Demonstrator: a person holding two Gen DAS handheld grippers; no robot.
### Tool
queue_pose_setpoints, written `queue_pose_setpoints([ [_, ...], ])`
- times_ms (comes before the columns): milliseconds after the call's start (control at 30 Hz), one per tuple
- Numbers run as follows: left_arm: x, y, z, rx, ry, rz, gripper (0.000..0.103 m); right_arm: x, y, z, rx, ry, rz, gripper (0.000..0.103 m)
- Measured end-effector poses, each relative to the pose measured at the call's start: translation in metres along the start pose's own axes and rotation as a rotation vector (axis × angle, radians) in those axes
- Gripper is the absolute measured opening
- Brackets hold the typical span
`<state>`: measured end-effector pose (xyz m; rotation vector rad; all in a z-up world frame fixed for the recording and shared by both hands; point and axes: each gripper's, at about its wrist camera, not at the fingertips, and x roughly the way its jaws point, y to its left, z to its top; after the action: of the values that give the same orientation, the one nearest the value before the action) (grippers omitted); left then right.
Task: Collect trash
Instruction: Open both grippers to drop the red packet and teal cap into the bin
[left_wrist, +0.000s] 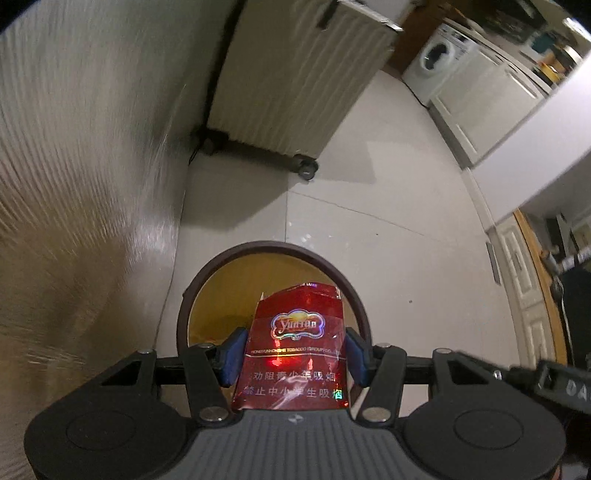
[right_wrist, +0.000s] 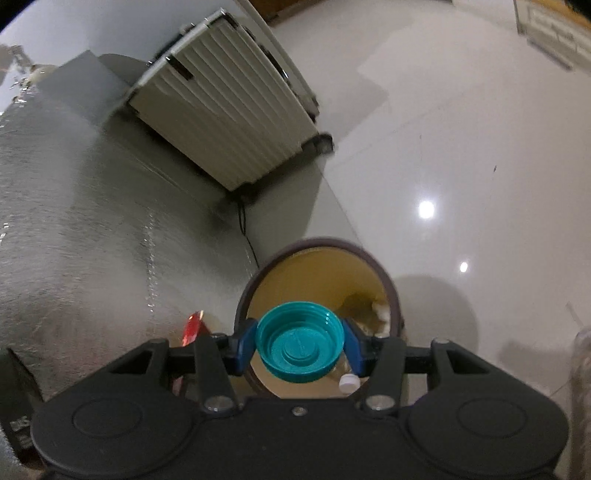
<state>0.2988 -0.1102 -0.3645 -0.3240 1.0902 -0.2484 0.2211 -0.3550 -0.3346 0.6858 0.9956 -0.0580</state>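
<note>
My left gripper (left_wrist: 295, 352) is shut on a red cigarette pack (left_wrist: 295, 343), its blue pads pressing both sides. The pack hangs just over a round trash bin (left_wrist: 207, 269) with a dark brown rim and a yellow inside, standing on the floor. In the right wrist view my right gripper (right_wrist: 300, 347) is shut on a teal bottle cap (right_wrist: 300, 347), hollow side towards the camera, held above the same bin (right_wrist: 317, 245). A white cap (right_wrist: 348, 382) and crumpled scraps (right_wrist: 380, 314) lie inside the bin. A bit of the red pack (right_wrist: 192, 328) shows to the left of the bin.
A cream ribbed suitcase (left_wrist: 295, 81) on wheels stands behind the bin against a silvery wall (left_wrist: 92, 166). White glossy floor tiles (right_wrist: 461, 166) spread to the right. A washing machine (left_wrist: 436, 59) and white cabinets (left_wrist: 487, 107) stand at the far right. A black cable (right_wrist: 245, 232) runs along the floor.
</note>
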Motion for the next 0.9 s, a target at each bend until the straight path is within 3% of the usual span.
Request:
queue_pose_setpoints([
  [67,0.014,0.009,0.001,-0.034,0.0,0.022,0.057,0.013,-0.002,0.001,0.012,0.019,0.005,0.05],
  [200,0.031,0.019,0.004,-0.074,0.012,0.09,0.074,0.032,0.0,0.009,0.006,0.007,-0.005,0.05],
  [533,0.043,0.028,-0.003,-0.066,0.155,0.236,0.081,0.091,0.026,0.021,-0.029,0.071,0.003,0.05],
  [667,0.041,0.029,-0.002,-0.047,0.18,0.282,0.088,0.107,0.042,0.024,-0.071,0.066,0.018,0.051],
  [800,0.038,0.029,-0.002,-0.038,0.196,0.295,0.096,0.11,0.043,0.027,-0.087,0.02,0.009,0.075],
  [900,0.039,0.027,-0.001,-0.025,0.205,0.297,0.102,0.108,0.037,0.031,-0.074,0.031,0.002,0.075],
])
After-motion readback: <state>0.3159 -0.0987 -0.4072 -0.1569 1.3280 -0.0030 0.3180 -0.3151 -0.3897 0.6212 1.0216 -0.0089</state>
